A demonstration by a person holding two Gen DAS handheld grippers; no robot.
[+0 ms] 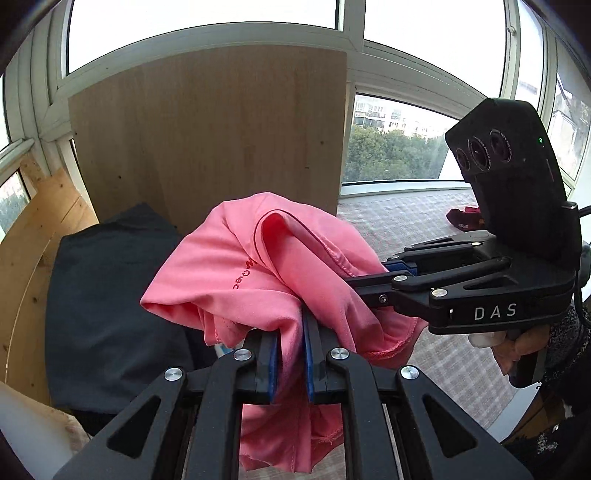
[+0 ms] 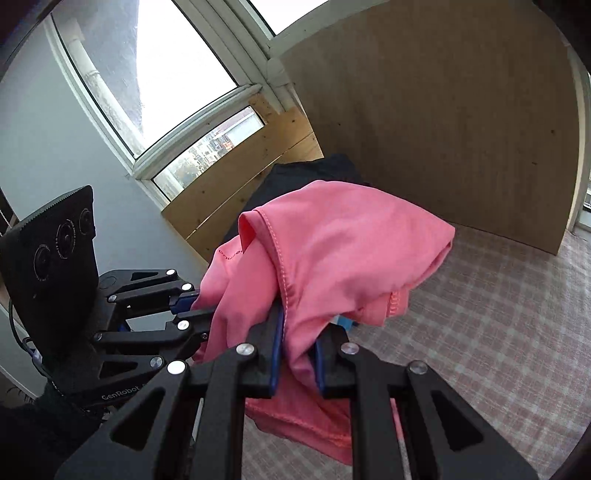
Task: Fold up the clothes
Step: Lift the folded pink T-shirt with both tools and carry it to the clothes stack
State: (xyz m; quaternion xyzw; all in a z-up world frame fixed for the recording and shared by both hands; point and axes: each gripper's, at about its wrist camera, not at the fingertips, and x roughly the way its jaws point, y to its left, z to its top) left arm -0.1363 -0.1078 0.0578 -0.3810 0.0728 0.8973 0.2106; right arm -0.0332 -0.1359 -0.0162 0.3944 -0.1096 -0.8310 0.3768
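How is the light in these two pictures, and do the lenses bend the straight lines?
Left wrist view: the windows are blown out white, and the pink garment is evenly lit and sharp. Right wrist view: the window is overexposed too, and the wooden board bows from fisheye distortion. Both views have dark corners.

Ahead of you a tall wooden board [image 1: 207, 136] stands upright against the window frames [image 1: 351, 33]. To its left a paler pine panel [image 1: 33, 251] leans by the wall. Through the glass you see green trees [image 1: 391, 155] and distant apartment blocks [image 1: 391, 116]. Beneath everything lies a checked cloth surface [image 2: 498, 314] in pale pink and grey.
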